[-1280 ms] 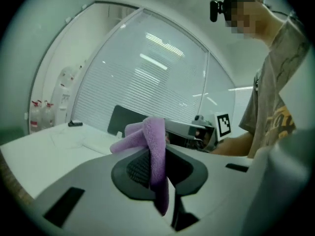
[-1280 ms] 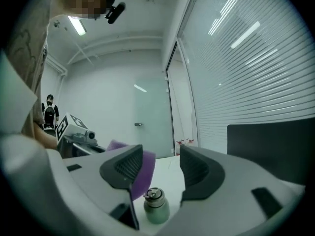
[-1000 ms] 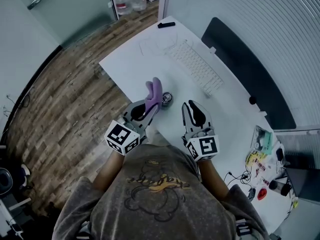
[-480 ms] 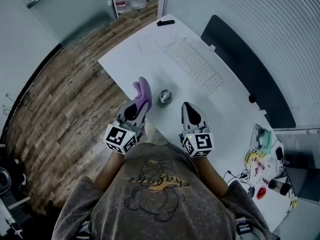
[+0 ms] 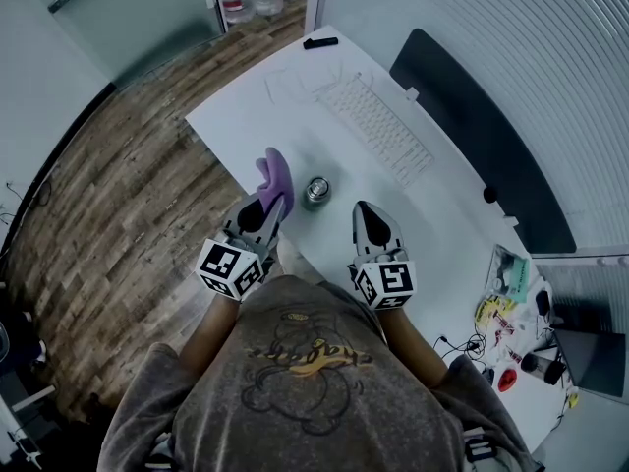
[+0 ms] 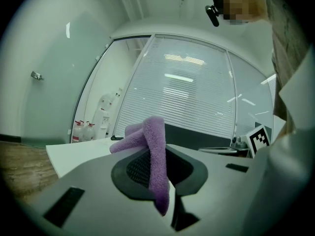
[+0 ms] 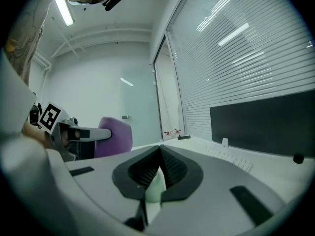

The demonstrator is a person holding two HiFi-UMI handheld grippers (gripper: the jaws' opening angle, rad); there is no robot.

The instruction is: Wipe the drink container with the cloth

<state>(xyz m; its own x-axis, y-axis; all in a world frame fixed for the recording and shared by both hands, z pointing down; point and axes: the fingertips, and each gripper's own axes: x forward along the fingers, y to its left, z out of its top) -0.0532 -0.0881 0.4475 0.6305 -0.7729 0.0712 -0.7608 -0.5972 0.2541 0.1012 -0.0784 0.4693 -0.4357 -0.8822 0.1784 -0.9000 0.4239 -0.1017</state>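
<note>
White desk (image 5: 251, 116) below: my left gripper (image 5: 278, 203) clamps the purple cloth (image 5: 274, 172), and my right gripper (image 5: 366, 210) is clenched on nothing. Both have drawn back from the drink can (image 5: 316, 192), and the cloth has lifted off it, so I judge this wipe finished or paused. Only the head view shows the can, upright just beside the cloth; neither gripper view does.

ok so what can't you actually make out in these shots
Drink container: tiny in the head view, only its top shows; absent from both gripper views.
Cloth: pinched part hidden inside the left tongs, left gripper view.
Desk-edge clutter: too small to name, head view.
</note>
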